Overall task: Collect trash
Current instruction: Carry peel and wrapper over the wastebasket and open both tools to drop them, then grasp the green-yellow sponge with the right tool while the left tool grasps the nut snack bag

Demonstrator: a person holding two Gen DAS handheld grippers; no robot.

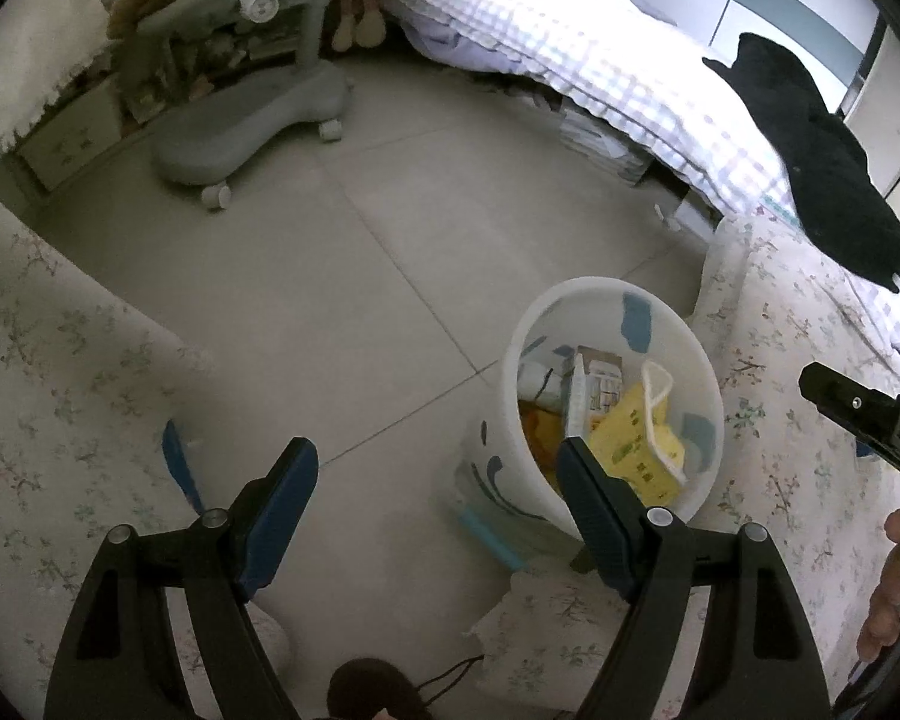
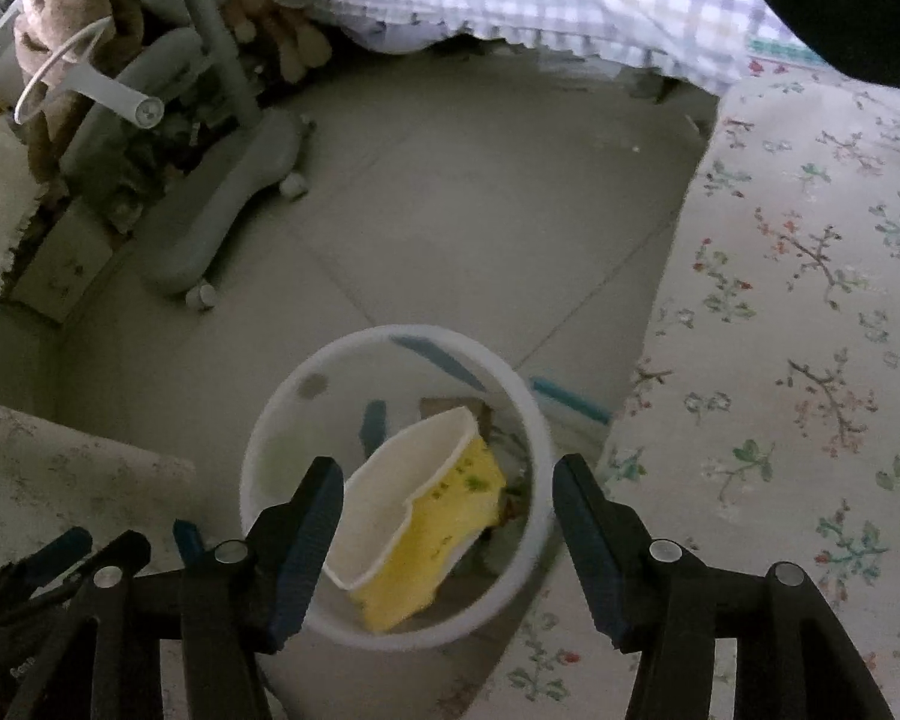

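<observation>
Trash bin (image 2: 396,480) sits low centre in the right wrist view, directly under the right gripper (image 2: 444,510), whose fingers stand spread and pinch nothing. A crushed yellow paper cup (image 2: 426,516) lies inside, long axis slanting lower left to upper right. The left gripper (image 1: 438,480), also spread and empty, hangs left of the bin.

We see dim daylight brightest on the checked lilac-and-white bedspread (image 1: 600,78), farther from it murky; the round white plastic bin (image 2: 390,480) looks motion-blurred, and fisheye edges curve to black.
</observation>
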